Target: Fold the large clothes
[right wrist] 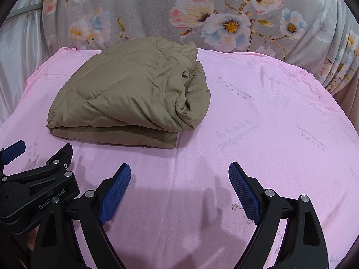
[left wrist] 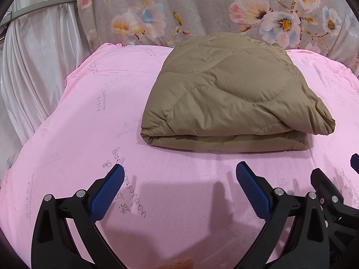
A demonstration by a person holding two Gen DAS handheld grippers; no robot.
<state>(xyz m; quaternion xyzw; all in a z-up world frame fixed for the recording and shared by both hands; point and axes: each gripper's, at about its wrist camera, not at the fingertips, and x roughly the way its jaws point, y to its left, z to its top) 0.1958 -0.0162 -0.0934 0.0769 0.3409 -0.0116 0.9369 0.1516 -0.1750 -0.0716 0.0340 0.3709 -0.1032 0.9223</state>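
Note:
A khaki quilted jacket (left wrist: 233, 94) lies folded in a thick square bundle on the pink sheet (left wrist: 89, 116). It also shows in the right wrist view (right wrist: 132, 96), to the left of centre. My left gripper (left wrist: 179, 170) is open and empty, hovering over the sheet just in front of the jacket's near fold. My right gripper (right wrist: 179, 168) is open and empty, in front of and to the right of the jacket. The right gripper's body shows at the left wrist view's right edge (left wrist: 325, 192); the left gripper's body shows at the right wrist view's left edge (right wrist: 33, 183).
A grey floral blanket (left wrist: 202, 6) rises behind the pink sheet. White curtain fabric (left wrist: 33, 67) hangs at the left. The pink sheet (right wrist: 269, 116) stretches wide to the jacket's right.

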